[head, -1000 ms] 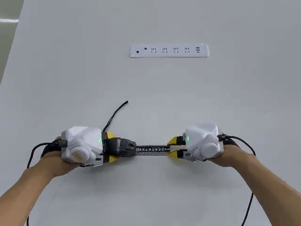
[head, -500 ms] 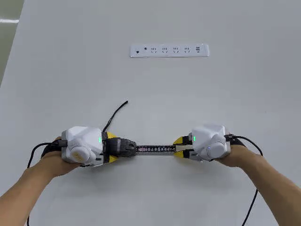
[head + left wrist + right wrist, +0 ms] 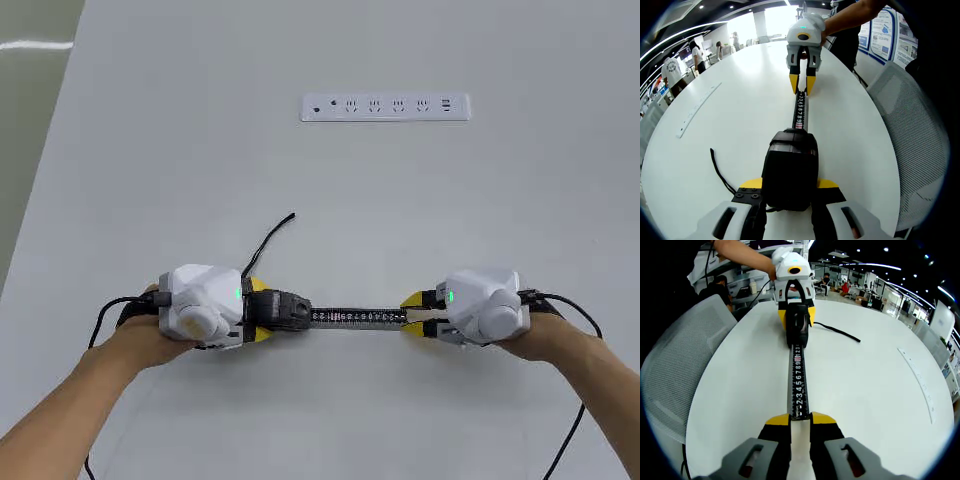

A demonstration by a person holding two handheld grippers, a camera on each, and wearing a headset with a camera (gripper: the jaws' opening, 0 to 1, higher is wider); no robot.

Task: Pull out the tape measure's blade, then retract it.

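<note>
Left gripper: held at the near left of the white table; its yellow-tipped jaws are clamped on either side of the tape measure case.

Tape measure case: black and boxy, gripped between the left jaws just above or on the tabletop, with its mouth turned toward the other gripper.

Right gripper: held at the near right, well apart from the case; its jaws are drawn narrow and pinched on the free end of the blade.

Blade: stretched straight and flat between the two grippers, printed numbers facing up, low over the table.

Wrist strap: a thin black cord trailing from the case across the table, away from the person.

Power strip: white, lying flat near the far edge, well clear of the work.

Step in hand: the pull-out is judged to be under way, with a short length drawn and retraction not yet begun.

Next move: the tip is likely to be drawn further right in line with the case mouth, with the case held firm; the blade should then be guided back, not released to snap.
</note>
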